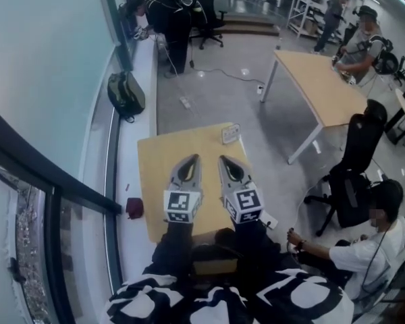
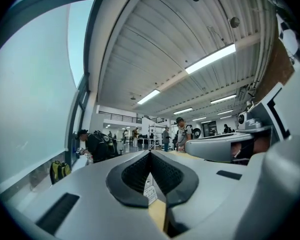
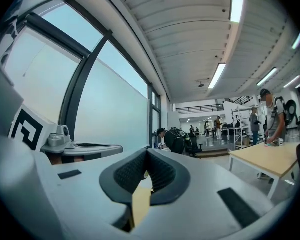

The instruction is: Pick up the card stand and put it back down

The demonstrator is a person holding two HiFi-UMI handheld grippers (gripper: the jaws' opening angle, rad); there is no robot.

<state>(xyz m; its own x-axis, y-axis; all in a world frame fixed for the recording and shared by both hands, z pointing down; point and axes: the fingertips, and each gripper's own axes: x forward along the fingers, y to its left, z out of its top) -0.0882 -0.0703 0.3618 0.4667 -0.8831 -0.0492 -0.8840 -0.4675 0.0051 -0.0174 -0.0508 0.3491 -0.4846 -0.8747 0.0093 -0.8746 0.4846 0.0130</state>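
Head view: card stand sits at the wooden table's far edge, apart from left gripper and right gripper, both with jaws together on nothing, so no lift underway, either already put back or not yet picked

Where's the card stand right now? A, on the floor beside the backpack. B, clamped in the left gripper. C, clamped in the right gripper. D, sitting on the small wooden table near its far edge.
D: the card stand sits at the far right corner of the small wooden table, beyond the tips of the left gripper and right gripper, both closed on nothing.
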